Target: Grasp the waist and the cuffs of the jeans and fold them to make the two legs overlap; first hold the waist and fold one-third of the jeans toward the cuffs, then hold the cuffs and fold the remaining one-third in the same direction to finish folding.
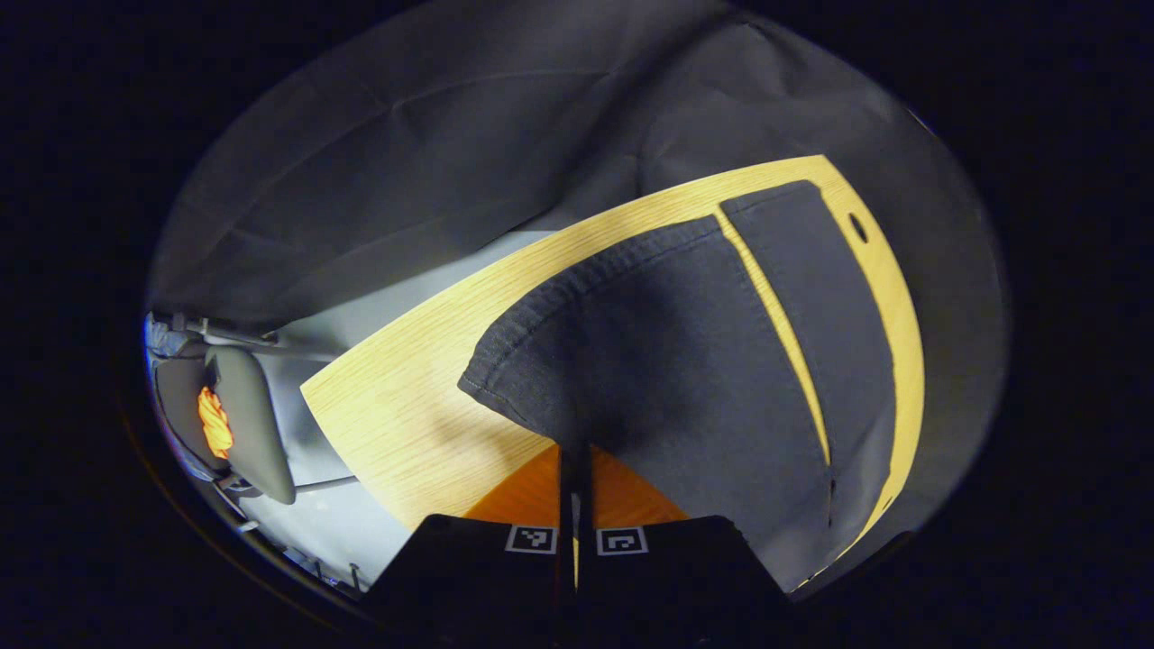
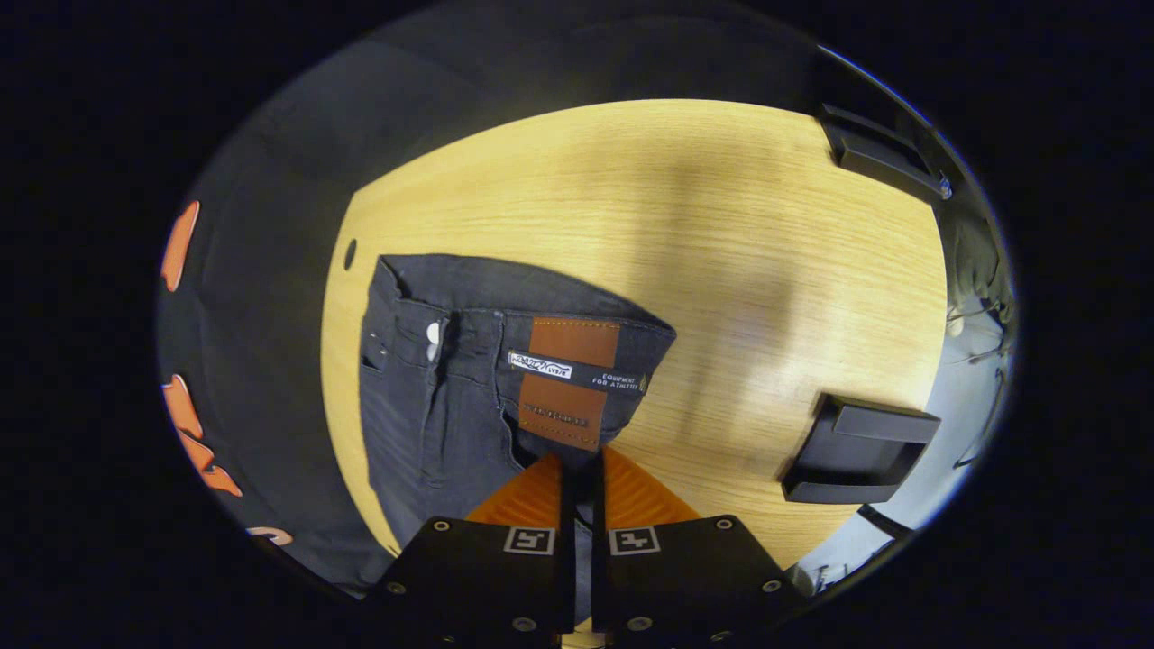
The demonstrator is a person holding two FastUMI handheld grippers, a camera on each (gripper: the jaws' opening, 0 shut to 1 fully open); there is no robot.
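Leg-overlap fold is underway: left gripper point(image 1: 575, 460) pinches a cuff point(image 1: 505, 361) lower center, right gripper point(image 2: 581, 469) pinches the jeans' waist point(image 2: 541, 361) mid-frame; next carry both across.

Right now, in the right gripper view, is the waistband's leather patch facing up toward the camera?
Yes, the leather patch lies in plain sight on the jeans waistband, just ahead of the right claw.

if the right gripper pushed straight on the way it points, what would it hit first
The jeans it already pinches: the right gripper is shut at the waist, so the leather patch lies dead ahead. Beyond that, bare table, though depth is unclear.
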